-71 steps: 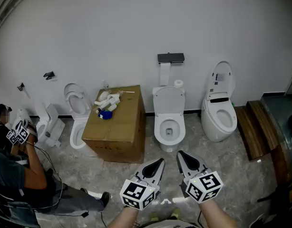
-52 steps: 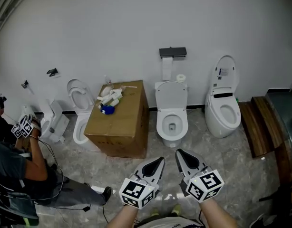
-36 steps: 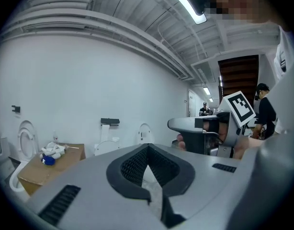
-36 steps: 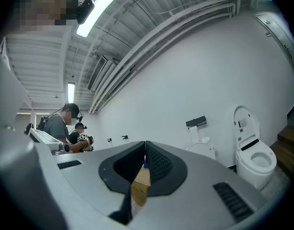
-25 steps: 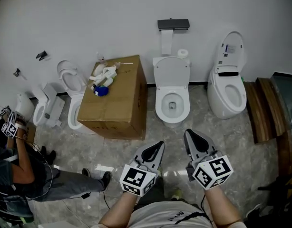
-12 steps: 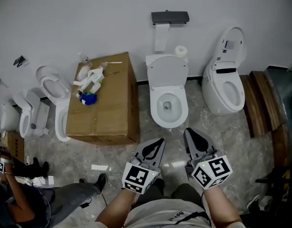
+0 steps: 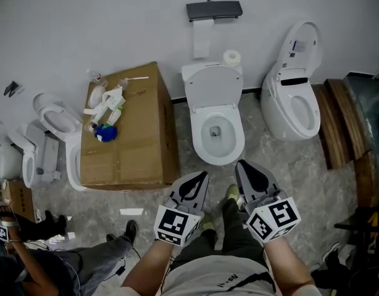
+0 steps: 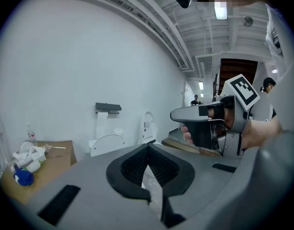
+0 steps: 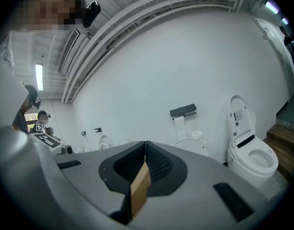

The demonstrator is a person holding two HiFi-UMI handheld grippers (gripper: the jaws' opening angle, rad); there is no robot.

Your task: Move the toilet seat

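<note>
The middle white toilet (image 7: 217, 142) stands against the wall with its lid (image 7: 212, 86) raised and its seat ring lying on the bowl. Both grippers hover over the floor just short of the bowl's front rim. My left gripper (image 7: 202, 176) is shut with nothing in it, a little left of the bowl's front. Beside it, my right gripper (image 7: 241, 164) is shut and empty too, nearly at the rim. The raised lid (image 8: 107, 143) shows beyond the jaws in the left gripper view, and the same lid (image 9: 190, 146) in the right gripper view.
A cardboard box (image 7: 128, 147) with bottles on top stands left of the toilet. A second toilet (image 7: 295, 97) with raised lid is to the right, then wooden steps (image 7: 341, 128). More toilets (image 7: 50, 134) sit far left. A paper holder (image 7: 214, 10) hangs above. A seated person (image 7: 47, 270) is lower left.
The toilets and box have drawn nearer and larger in the head view. Both grippers have moved forward together toward the middle toilet, still shut.
</note>
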